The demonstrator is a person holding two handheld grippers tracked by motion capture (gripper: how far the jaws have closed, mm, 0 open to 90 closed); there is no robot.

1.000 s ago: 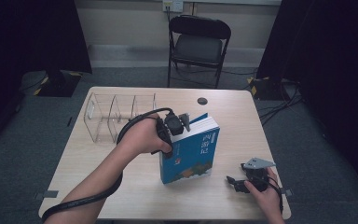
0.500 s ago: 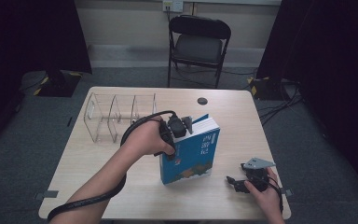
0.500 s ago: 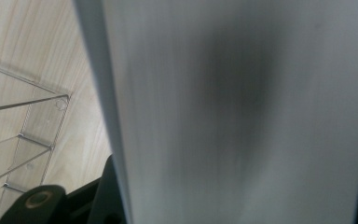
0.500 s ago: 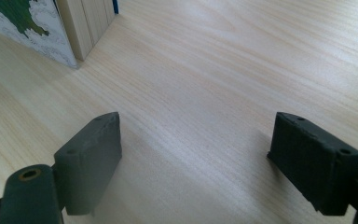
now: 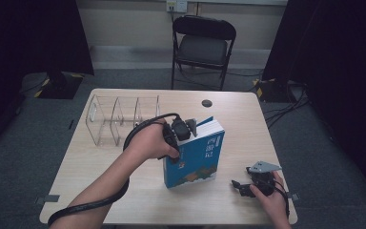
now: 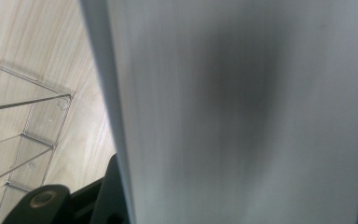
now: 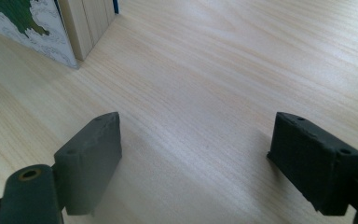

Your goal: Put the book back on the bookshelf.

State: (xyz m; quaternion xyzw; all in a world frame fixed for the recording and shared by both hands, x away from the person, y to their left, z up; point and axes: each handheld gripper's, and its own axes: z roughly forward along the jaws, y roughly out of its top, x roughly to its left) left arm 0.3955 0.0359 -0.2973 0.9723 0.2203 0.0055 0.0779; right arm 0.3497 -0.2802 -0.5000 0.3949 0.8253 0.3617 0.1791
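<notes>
While the book [image 5: 194,155] stands upright near the middle of the table [image 5: 100,191] in the high view, the left gripper [image 5: 183,130] is clamped over its top edge, at the corner nearer the spine. The book is blue, with a green and white picture low on the front cover, and it leans a little to one side. So yeah, the jaws are closed on the book, one on each cover. The left hand [image 5: 150,140] wraps the gripper body and its cable loops back along the forearm. Just beside that hand, toward the far left of the table, sits a clear divided rack [image 5: 119,117], apart from the book. A small dark round thing [image 5: 207,103] lies near the far edge. The right gripper [image 5: 240,187] rests low by the near right corner, well clear of the book, with the right hand [image 5: 271,198] behind it.

Left gripper view: pretty much all grey page edges [image 6: 242,112], blurry and super close, running between the jaws. Off to the left you get pale wood and the clear rack [image 6: 18,140].

Right gripper view: both jaws stand wide apart with just bare table [image 7: 214,70] between them, holding nothing. The book's lower corner [image 7: 42,28] pokes in at the upper left, resting on the wood.
</notes>
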